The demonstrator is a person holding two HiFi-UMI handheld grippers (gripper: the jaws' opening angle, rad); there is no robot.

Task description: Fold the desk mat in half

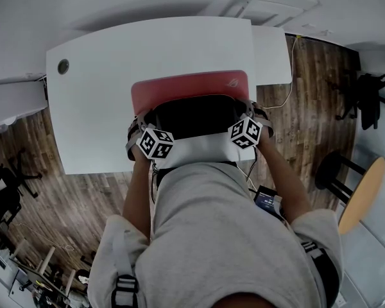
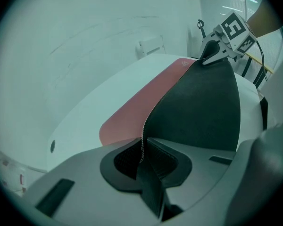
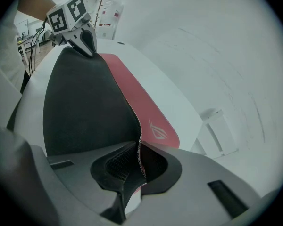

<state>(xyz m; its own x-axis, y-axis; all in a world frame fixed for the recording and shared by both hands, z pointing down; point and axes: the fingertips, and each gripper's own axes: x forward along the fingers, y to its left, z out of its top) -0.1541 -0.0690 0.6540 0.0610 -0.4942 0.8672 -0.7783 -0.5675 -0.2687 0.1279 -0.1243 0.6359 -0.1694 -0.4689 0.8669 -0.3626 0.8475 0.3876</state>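
Observation:
The desk mat (image 1: 191,87) is red on top and black underneath, lying on the white desk (image 1: 96,88). Its near edge is lifted, so the black underside (image 1: 196,117) faces up toward me. My left gripper (image 2: 141,157) is shut on the mat's near left corner, the stitched edge pinched between the pads. My right gripper (image 3: 139,163) is shut on the near right corner in the same way. The red face with a logo (image 3: 156,130) still lies flat on the desk. Each gripper shows in the other's view, the right gripper (image 2: 216,55) and the left gripper (image 3: 85,44), both clamped on the raised edge.
A smaller white table (image 1: 273,53) adjoins the desk at the right, with a cable (image 1: 289,95) hanging beside it. A round cable hole (image 1: 63,66) is at the desk's far left corner. A stool (image 1: 337,169) and a round wooden table (image 1: 362,194) stand on the wood floor at right.

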